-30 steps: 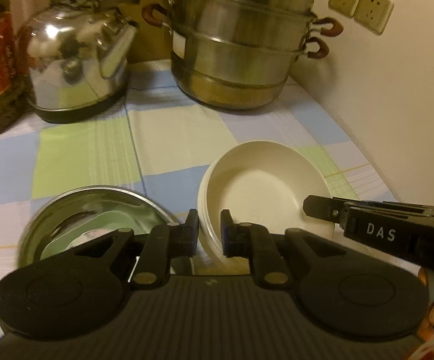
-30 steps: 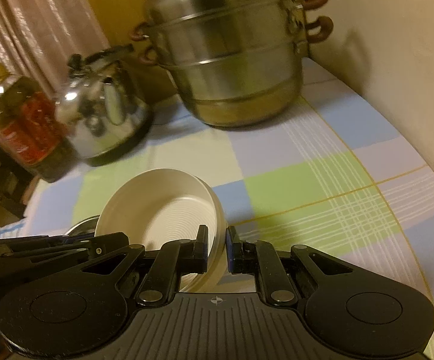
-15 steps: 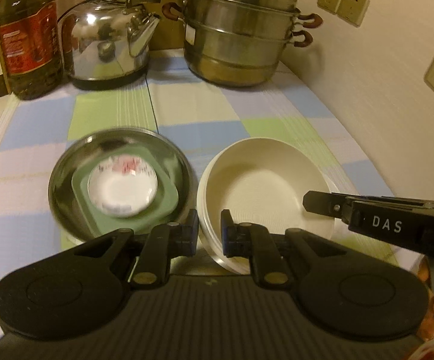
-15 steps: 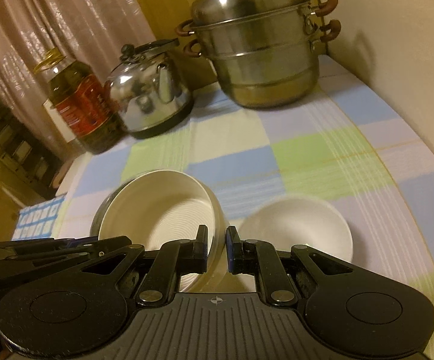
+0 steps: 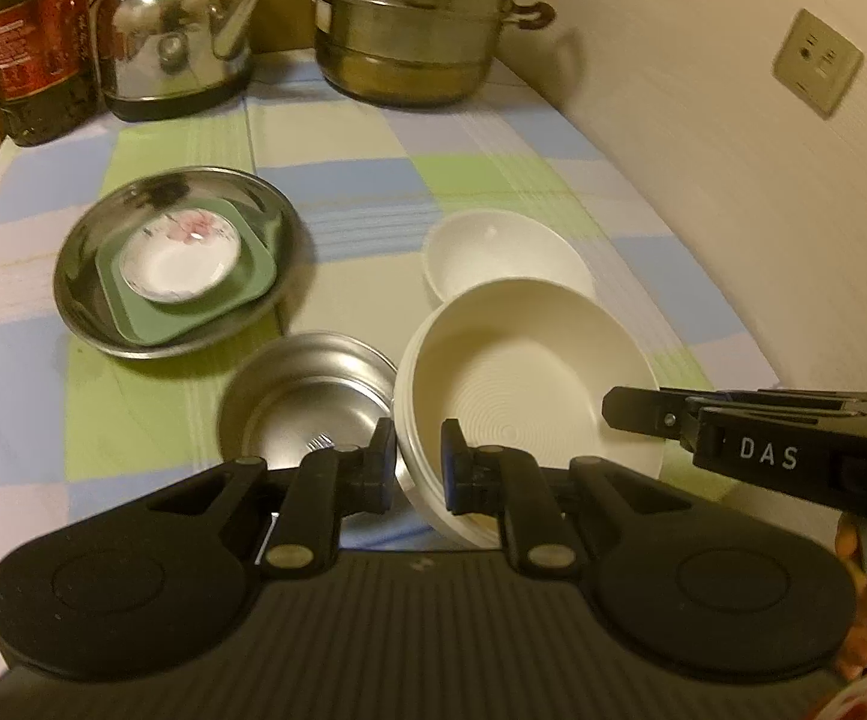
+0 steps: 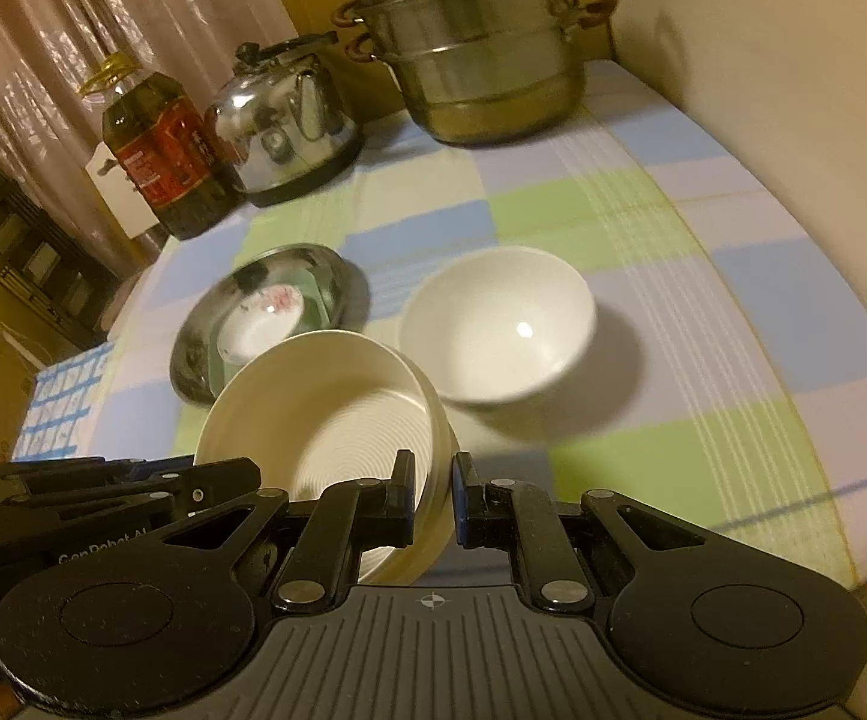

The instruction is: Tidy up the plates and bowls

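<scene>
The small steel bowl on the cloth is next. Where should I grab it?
Grip the steel bowl by its thin rim, one finger inside and one outside. It sits upright and open. Come from above on its left side, probably safest, since the held cream bowl overlaps its right edge.

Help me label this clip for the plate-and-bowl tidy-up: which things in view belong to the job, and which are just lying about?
Part of the job:
- ribbed cream bowl, gripped by left gripper and right gripper
- white bowl
- small steel bowl
- steel plate, green square plate, floral saucer

Just lying about:
- kettle
- steamer pot
- oil bottle
</scene>
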A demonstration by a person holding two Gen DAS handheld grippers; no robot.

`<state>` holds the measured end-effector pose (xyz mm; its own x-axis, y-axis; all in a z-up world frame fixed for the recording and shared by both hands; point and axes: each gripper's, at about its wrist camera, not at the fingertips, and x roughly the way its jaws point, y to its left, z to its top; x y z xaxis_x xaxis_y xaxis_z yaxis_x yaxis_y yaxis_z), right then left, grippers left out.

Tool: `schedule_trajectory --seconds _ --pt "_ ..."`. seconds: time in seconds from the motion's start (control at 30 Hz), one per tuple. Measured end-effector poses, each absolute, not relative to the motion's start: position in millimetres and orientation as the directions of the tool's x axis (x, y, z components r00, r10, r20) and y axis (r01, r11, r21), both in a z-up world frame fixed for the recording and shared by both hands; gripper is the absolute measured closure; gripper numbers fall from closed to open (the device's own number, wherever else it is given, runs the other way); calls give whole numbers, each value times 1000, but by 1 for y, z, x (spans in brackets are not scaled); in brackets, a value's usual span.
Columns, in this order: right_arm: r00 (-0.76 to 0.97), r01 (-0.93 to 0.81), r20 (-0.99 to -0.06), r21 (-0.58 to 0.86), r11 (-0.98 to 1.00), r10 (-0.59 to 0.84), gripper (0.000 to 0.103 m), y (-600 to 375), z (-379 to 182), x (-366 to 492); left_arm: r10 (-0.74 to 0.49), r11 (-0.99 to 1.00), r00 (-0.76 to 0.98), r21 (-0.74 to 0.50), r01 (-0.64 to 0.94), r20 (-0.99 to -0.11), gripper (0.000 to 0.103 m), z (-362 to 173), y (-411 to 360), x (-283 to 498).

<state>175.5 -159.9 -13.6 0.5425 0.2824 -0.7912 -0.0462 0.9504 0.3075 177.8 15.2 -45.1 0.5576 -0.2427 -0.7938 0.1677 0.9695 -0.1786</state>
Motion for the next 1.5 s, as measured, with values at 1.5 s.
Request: schedule_trajectory --seconds 1.5 --pt "586 69 -791 266 961 177 91 -208 -10 216 -290 947 573 -142 289 -766 90 -43 -34 248"
